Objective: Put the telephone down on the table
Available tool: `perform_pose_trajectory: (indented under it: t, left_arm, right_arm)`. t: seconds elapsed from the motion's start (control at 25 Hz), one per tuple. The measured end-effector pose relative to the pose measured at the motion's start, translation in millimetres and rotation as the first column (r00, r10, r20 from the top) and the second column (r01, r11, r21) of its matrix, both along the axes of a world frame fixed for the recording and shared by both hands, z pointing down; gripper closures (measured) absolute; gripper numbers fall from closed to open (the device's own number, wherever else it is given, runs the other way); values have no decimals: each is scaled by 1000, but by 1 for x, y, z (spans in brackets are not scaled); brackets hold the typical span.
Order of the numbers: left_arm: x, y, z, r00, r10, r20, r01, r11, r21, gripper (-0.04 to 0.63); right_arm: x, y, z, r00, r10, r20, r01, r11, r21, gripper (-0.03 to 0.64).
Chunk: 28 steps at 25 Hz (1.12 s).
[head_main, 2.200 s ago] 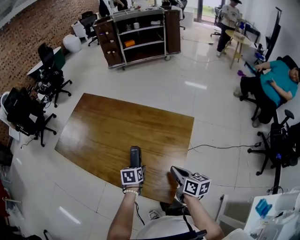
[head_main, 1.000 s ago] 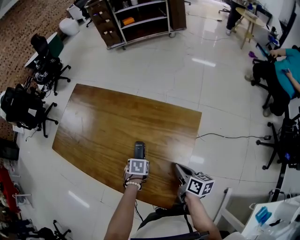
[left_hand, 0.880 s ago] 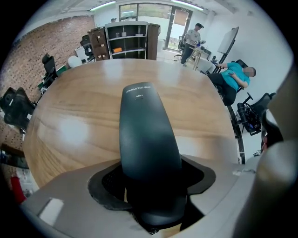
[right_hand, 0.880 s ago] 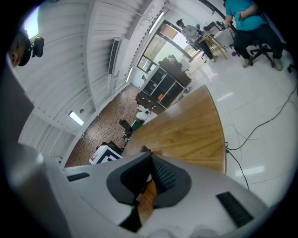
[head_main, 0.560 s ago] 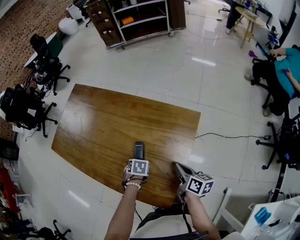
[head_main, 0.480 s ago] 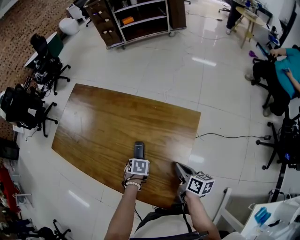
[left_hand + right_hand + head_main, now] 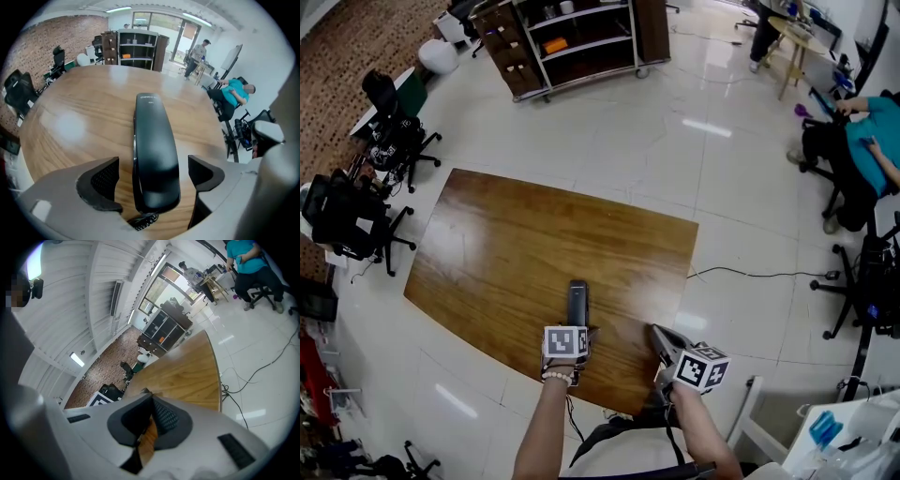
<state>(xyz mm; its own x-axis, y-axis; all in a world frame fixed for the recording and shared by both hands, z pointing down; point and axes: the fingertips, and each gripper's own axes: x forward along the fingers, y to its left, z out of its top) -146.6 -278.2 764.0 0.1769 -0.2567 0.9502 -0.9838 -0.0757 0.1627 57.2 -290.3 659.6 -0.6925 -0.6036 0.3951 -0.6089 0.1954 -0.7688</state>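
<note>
Left tool (image 7: 153,172) just spread around telephone (image 7: 151,136), print unreadable; right tool (image 7: 151,417) pressed together

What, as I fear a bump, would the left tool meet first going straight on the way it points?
Probably the telephone: it lies on the table between the jaws of the left tool, which have just been opening and stand clear of it. Depth is unclear, so the table beneath might come first.
</note>
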Motion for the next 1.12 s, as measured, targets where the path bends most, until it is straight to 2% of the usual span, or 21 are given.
perform_pose_trajectory:
  t: [0.16,0.36,0.48,0.56,0.64,0.68,0.72,0.76,0.8,0.84,0.88,0.96,1.12]
  left_arm:
    - [-4,8,-25,984,-82,-156,101,988,118,140]
    - [-23,18,-69,957,-129,-258,195,949,248,269]
    - [-39,21,-92,946,-169,-275,256,912,321,279]
    - [-50,27,-105,946,-202,-255,287,886,363,320]
    - [-60,36,-113,944,-246,-220,317,862,396,388]
    - [-64,41,-117,941,-265,-209,331,848,414,399]
    - [-67,48,-121,937,-281,-207,346,831,435,446]
    - [-69,56,-127,931,-292,-218,362,811,459,493]
    - [-70,64,-132,924,-297,-240,379,790,482,510]
    - [-69,73,-137,917,-295,-267,394,770,501,573]
    - [-67,82,-140,912,-289,-292,405,756,515,591]
    - [-63,99,-142,906,-275,-321,412,747,523,591]
    - [-48,135,-134,891,-276,-360,430,769,473,591]
  right_arm:
    - [-3,3,-7,1000,-8,1,8,1000,20,614]
    - [-12,6,-29,1000,-28,-8,29,997,77,614]
    - [-22,10,-44,999,-49,-20,51,992,116,614]
    - [-28,15,-56,997,-63,-33,67,988,142,614]
    - [-32,20,-68,996,-74,-50,82,982,169,614]
    - [-34,24,-74,995,-79,-60,89,979,182,614]
    - [-36,29,-78,994,-83,-70,95,977,192,614]
    - [-38,35,-82,993,-87,-79,101,975,199,614]
    - [-41,43,-84,992,-91,-87,107,973,205,614]
    - [-43,50,-87,991,-95,-95,113,971,210,614]
    - [-46,58,-89,990,-100,-103,120,969,214,614]
    - [-53,74,-94,988,-108,-114,131,966,224,614]
    - [-64,106,-105,989,-104,-105,127,960,248,614]
